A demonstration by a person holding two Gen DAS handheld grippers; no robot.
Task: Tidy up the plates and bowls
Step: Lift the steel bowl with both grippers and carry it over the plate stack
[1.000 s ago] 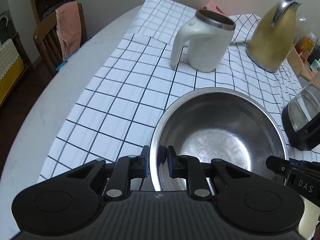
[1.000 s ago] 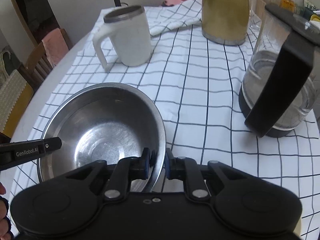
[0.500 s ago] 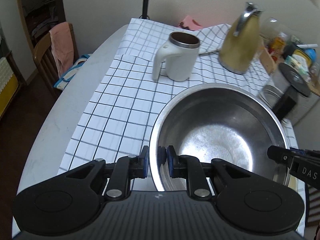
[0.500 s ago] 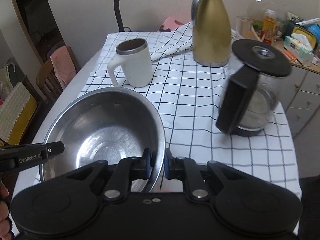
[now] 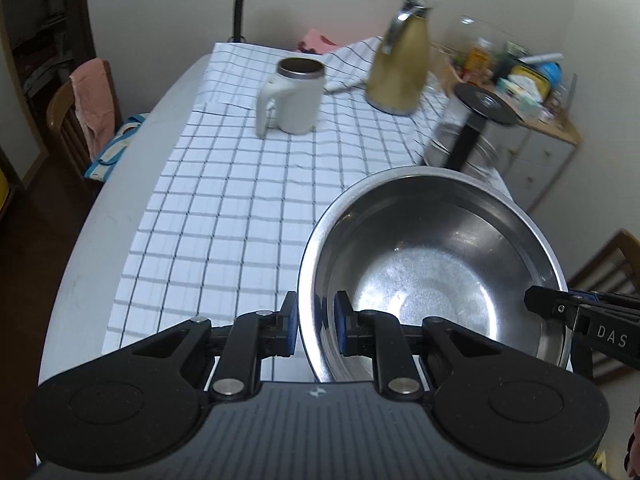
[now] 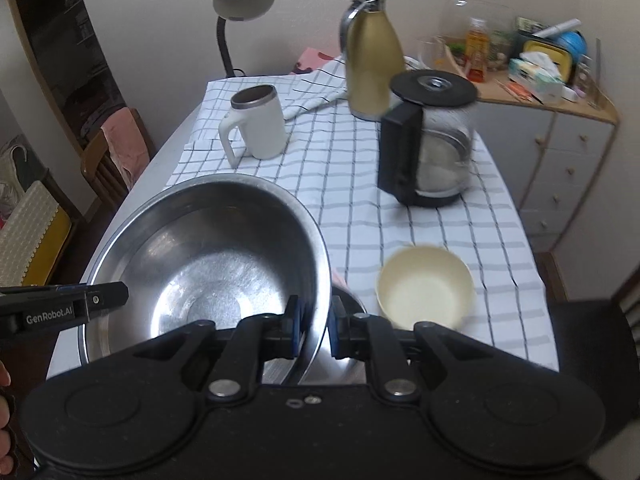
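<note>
A large steel bowl (image 5: 432, 264) (image 6: 208, 248) hangs above the checked tablecloth (image 5: 248, 200), carried by both grippers. My left gripper (image 5: 316, 324) is shut on its left rim, one pad inside and one outside. My right gripper (image 6: 316, 326) is shut on the opposite rim; in the left wrist view its finger tip (image 5: 548, 306) shows at the bowl's right edge. A cream bowl (image 6: 424, 288) sits on the cloth near the table's front right. Under the right gripper part of another steel dish (image 6: 348, 360) shows, mostly hidden.
On the cloth stand a white mug (image 6: 256, 128), a gold thermos jug (image 6: 374, 60) and a glass kettle with a black lid (image 6: 430, 152). A desk lamp (image 6: 240, 0) is at the back. A cluttered cabinet (image 6: 552, 92) is right, a chair with pink cloth (image 5: 88, 108) left.
Both grippers rose and drew back from the far end of the table with the steel bowl held between them. The mug, jug and kettle look farther away. The cream bowl came into view.
</note>
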